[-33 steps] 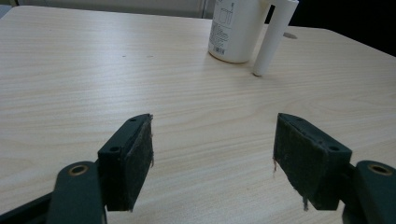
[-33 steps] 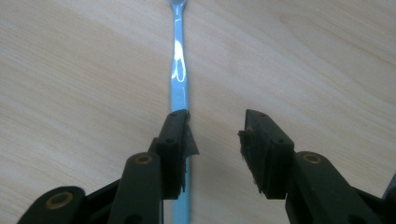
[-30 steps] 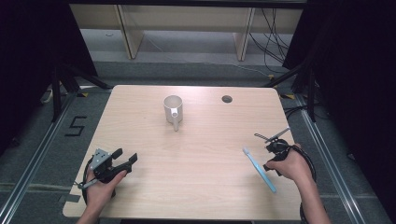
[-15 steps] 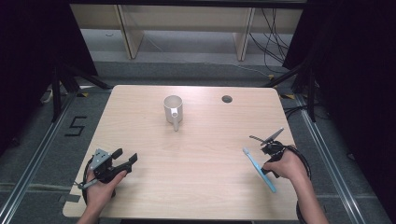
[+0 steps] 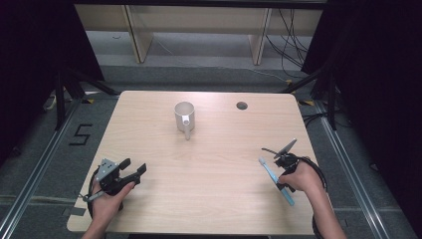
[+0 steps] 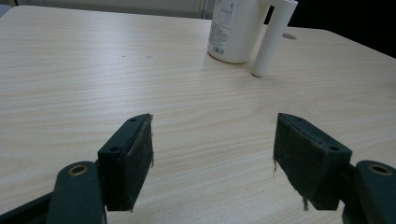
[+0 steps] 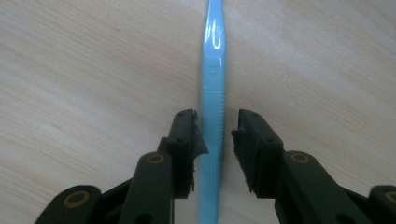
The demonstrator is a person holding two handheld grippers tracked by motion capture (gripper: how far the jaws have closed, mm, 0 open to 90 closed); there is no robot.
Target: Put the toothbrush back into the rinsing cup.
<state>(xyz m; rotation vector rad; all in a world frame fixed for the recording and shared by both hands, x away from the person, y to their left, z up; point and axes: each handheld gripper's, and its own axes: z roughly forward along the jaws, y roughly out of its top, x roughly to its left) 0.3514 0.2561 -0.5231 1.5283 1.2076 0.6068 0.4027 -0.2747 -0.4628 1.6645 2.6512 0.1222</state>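
The right hand-held gripper points down at the counter and has just been closing; its jaws straddle the one blue toothbrush, a gap left on one side. The left hand-held gripper rests spread, holding nothing. One white mug stands far off; its label print is unreadable.

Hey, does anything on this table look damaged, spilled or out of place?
Nothing spilled or askew. Only oddity: the pads of the left tongs are frayed, loose threads hanging off their edges.
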